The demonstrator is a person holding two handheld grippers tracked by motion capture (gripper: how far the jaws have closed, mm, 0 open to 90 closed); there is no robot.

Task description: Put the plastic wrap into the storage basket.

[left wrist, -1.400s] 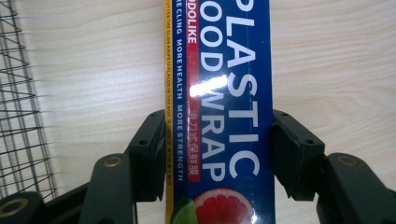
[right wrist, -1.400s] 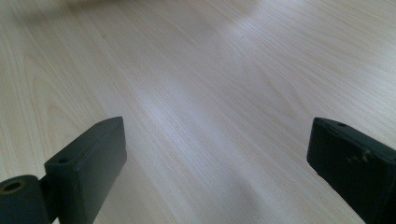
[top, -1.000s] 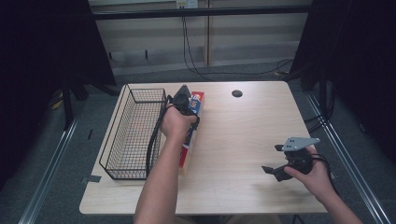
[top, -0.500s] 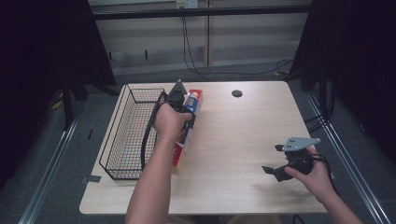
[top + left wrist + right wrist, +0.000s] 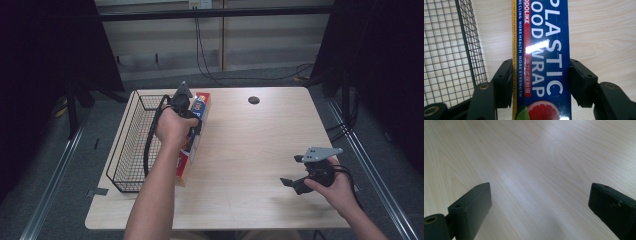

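Observation:
A long blue and red plastic-wrap box [image 5: 186,159] lies lengthwise along the right side of the wire basket [image 5: 131,150]. My left gripper [image 5: 192,122] is shut on it across its width near the far end, with the hand over it. In the left gripper view both black jaws press on the box's long sides [image 5: 544,30], the left gripper [image 5: 541,62] straddling the "PLASTIC WRAP" lettering. Whether the box's near end touches the table I cannot tell. My right gripper [image 5: 294,170] is held at the front right, open, with bare wood between its jaws [image 5: 540,188].
The black wire basket [image 5: 449,50] stands at the table's left edge, close beside the box. A dark round grommet [image 5: 253,100] sits near the far edge of the wooden table [image 5: 250,140]. Cables run along the floor behind.
My left hand has carried the box leftward, closer to the basket, and slightly upward. The right hand and its gripper have stayed in place.

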